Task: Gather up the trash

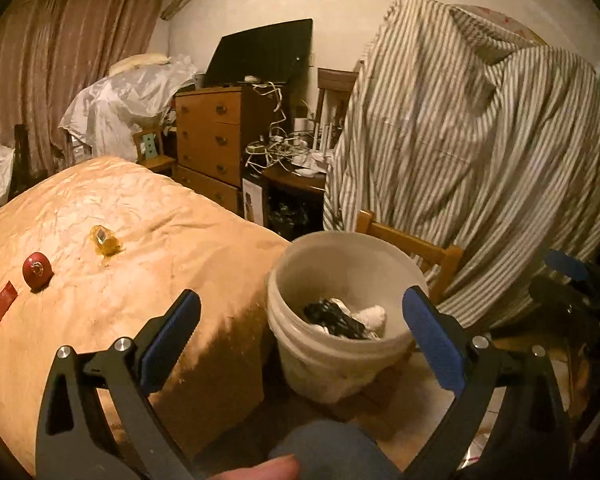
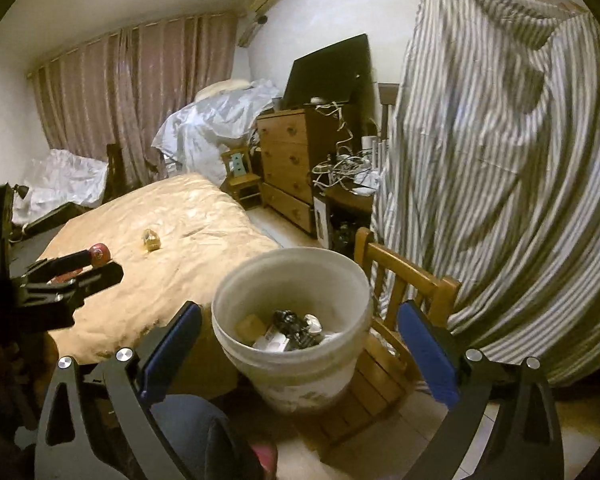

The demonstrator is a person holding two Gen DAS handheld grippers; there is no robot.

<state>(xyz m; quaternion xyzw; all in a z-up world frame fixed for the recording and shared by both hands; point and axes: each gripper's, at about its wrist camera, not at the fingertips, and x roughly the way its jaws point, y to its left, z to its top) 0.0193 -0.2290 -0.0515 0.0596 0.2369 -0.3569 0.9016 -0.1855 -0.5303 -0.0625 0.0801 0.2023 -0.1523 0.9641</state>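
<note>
L gripper (image 1: 300,312) jaws wide, empty | R gripper (image 2: 300,320) jaws wide, empty | bucket (image 2: 236,344) w/ trash ahead

Dim bedroom: pink curtains (image 2: 140,100), wooden dresser (image 1: 216,140), white walls.

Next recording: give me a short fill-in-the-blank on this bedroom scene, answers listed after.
1. The white bucket stands on a small wooden ____.
2. Left on the bed cover are a yellow wrapper, a flat red packet and a round ____ object.
3. Both the left hand-held gripper and the right hand-held gripper are ____, with nothing between their blue pads.
4. The cloth draped at the right has a ____ pattern.

Missing words: chair; red; open; striped
</note>
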